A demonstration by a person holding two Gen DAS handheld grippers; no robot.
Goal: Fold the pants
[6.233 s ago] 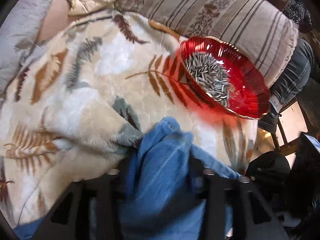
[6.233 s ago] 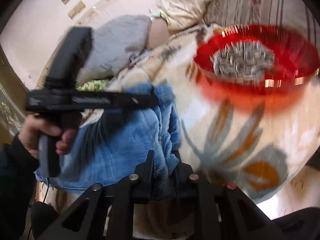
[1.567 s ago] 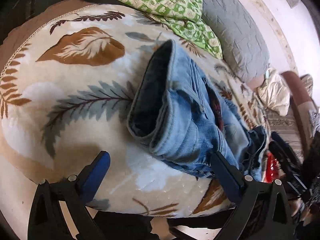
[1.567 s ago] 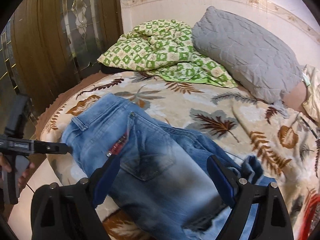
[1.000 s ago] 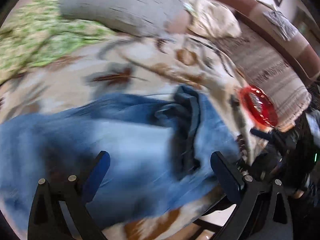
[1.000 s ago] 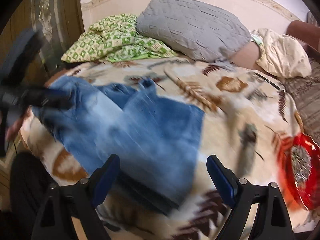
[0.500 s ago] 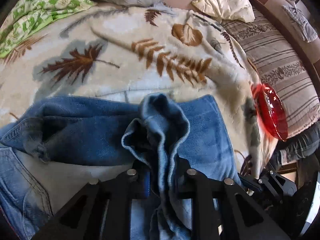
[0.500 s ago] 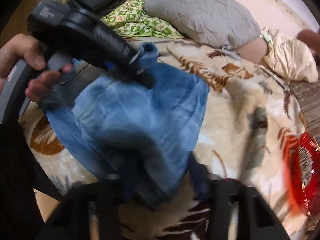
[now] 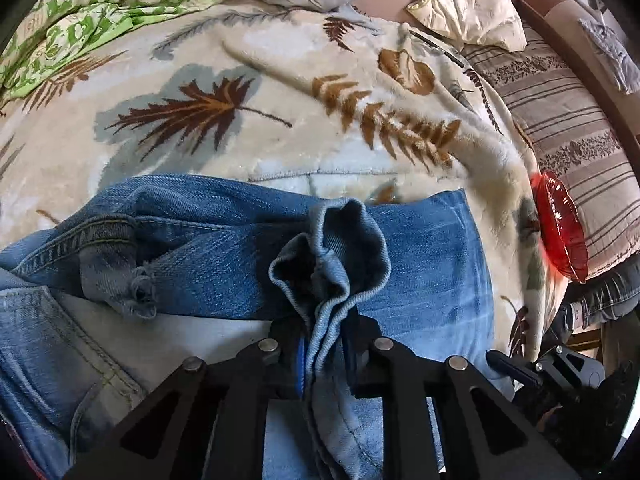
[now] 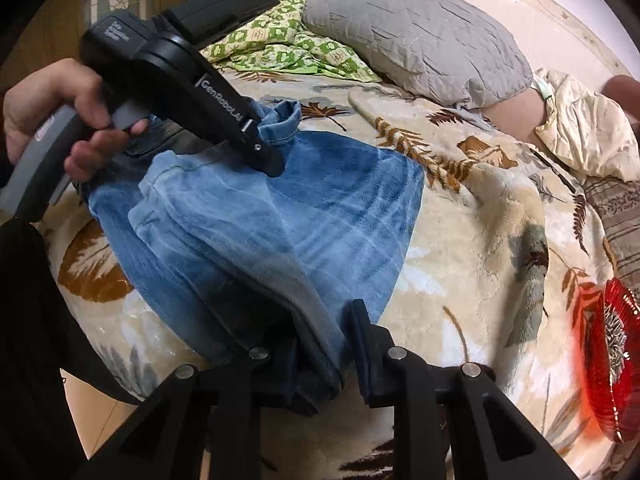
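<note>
Jeans [image 9: 420, 264], one pair, lie bunched on the blanket [image 9: 248, 148] near the bed's front edge. In the left wrist view the left hand-held gripper [image 9: 326, 344] is clenched on a gathered hem; one red dish [image 9: 560, 228] sits at the right edge, beside two pillows.

In the right wrist view the right hand-held gripper [image 10: 320, 344] pinches a folded edge of the jeans [image 10: 312, 216]. The left hand-held gripper [image 10: 266, 162], held by one hand [image 10: 52, 116], grips the far end. One green cloth [image 10: 288, 56] lies by the grey pillow [image 10: 416, 28].
</note>
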